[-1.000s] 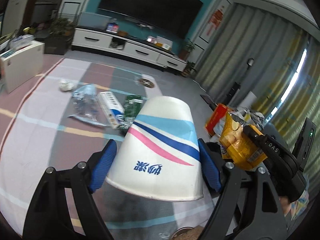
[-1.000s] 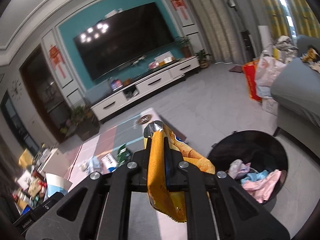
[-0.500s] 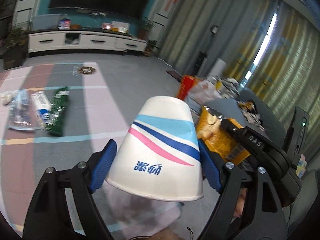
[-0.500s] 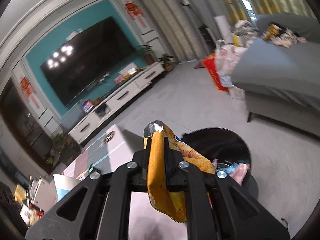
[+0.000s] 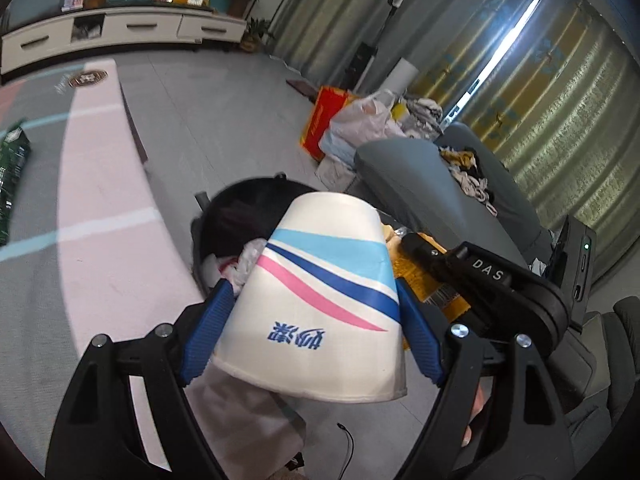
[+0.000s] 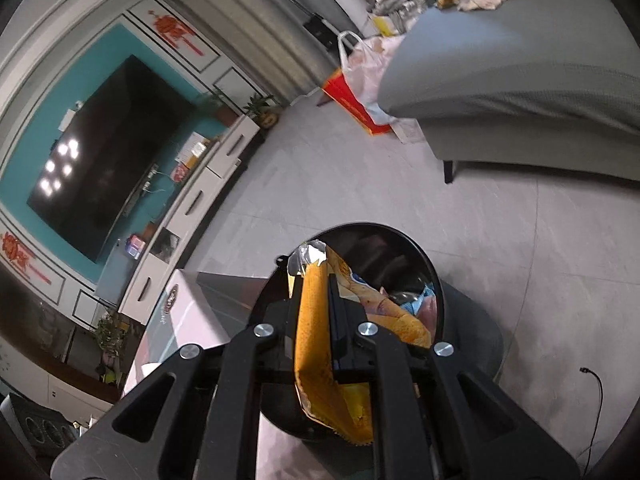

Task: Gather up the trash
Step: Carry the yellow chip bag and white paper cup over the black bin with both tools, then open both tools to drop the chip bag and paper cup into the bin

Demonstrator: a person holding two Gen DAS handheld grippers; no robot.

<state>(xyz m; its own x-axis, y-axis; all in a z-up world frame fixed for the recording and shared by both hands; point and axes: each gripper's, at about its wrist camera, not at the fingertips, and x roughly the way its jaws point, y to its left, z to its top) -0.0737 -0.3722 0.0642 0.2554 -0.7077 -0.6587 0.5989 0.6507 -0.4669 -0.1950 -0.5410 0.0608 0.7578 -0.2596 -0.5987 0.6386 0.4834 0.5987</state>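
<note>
My left gripper (image 5: 316,312) is shut on a white paper cup (image 5: 320,300) with blue and pink stripes, held upside down above the near rim of a black trash bin (image 5: 240,208). My right gripper (image 6: 320,320) is shut on a yellow snack bag (image 6: 316,344) and holds it over the same bin (image 6: 404,240). In the left wrist view the right gripper (image 5: 444,264) sits just right of the cup with the bag (image 5: 436,284). The bin holds crumpled wrappers and tissues (image 5: 236,264).
A striped floor mat (image 5: 100,200) lies left of the bin with a green packet (image 5: 12,168) on it. A grey sofa (image 6: 520,80) with clothes, a red box (image 6: 352,100) and plastic bags stand beyond. A TV cabinet (image 6: 200,200) lines the wall.
Both grippers swung right from the mat to above the bin, carrying the cup and the snack bag. The bin now fills the space below them.
</note>
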